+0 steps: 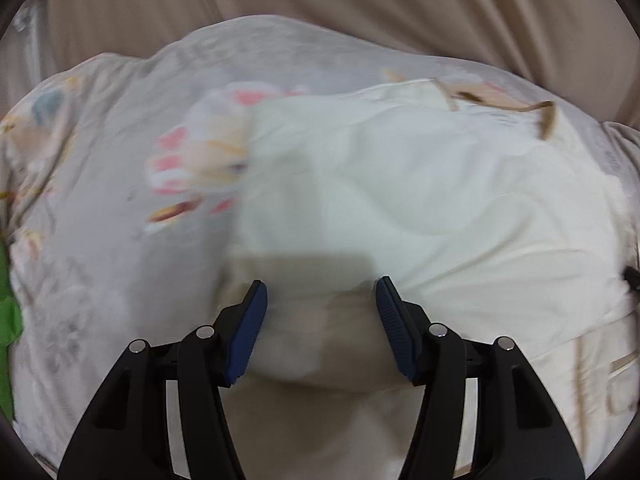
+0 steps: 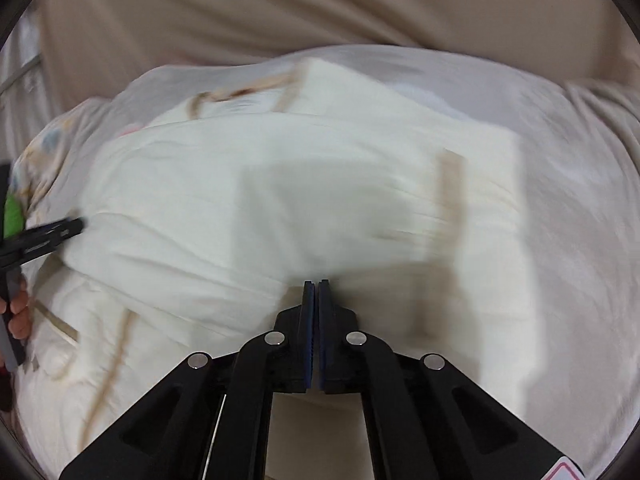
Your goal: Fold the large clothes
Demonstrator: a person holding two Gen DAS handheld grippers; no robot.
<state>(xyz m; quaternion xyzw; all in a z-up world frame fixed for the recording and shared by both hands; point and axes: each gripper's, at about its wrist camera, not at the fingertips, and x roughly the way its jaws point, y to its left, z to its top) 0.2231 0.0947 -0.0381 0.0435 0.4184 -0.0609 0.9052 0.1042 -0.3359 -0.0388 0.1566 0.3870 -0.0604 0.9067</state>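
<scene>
- Cream cotton, that is what you are working: a large cream garment with tan trim lies spread on a floral bedsheet over the bed, with a tan striped backdrop at the far side.
- Part of the fold looks done. In the right wrist view a doubled slab of the garment sits with a straight edge along its right side, and a tan strip runs down it near that edge.
- The rest is still loose. The near left part shows creases and wandering tan trim lines, and the far edge is rumpled, so I judge you are about midway, with at least one more fold and a smoothing left.
- Both views are blurred, so fine edges and layers are hard to count.
- Your left gripper stands spread wide, its blue pads apart, with cloth bunched below the gap. Nothing is clamped between them; whether the pads touch the cloth I cannot tell.
- From the right wrist view the left gripper shows at the far left of the picture, its tip at the garment's left edge, with your hand on the handle.
- Your right gripper is pressed together, pads meeting. Its tips sit right at a near fold of the garment, and the creases seem to radiate from there, so it probably pinches a thin layer, but the blur leaves that unsure.
</scene>
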